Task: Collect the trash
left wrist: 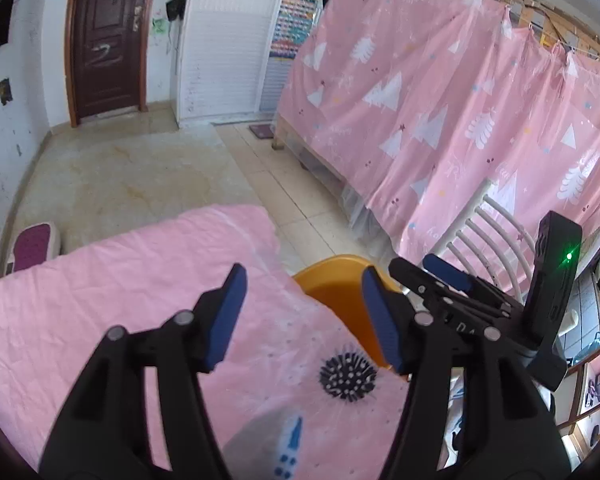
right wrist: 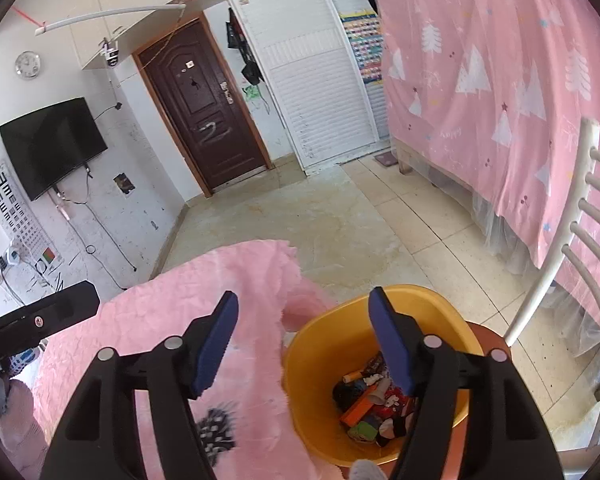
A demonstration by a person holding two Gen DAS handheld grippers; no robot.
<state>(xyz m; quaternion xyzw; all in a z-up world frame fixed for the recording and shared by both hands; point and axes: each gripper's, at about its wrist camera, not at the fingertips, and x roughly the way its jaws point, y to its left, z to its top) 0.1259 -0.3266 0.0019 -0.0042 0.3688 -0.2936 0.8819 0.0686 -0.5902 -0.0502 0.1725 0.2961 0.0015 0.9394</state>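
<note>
Two black blue-padded grippers, left [left wrist: 302, 316] and right [right wrist: 304, 336], both spread wide and empty. Below the right one, round orange plastic bin [right wrist: 432, 304] beside pink cloth-covered table [left wrist: 100, 280], already holding colourful wrappers and scraps [right wrist: 374, 404]. Possibly still to collect: black spiky white-dotted thing [left wrist: 348, 376] on the cloth. Unclear whether object or print; bin bottom partly hidden.

Bright, even daylight — soft shadows, strong fisheye bending with dark corners, near foreground slightly blurred.
</note>
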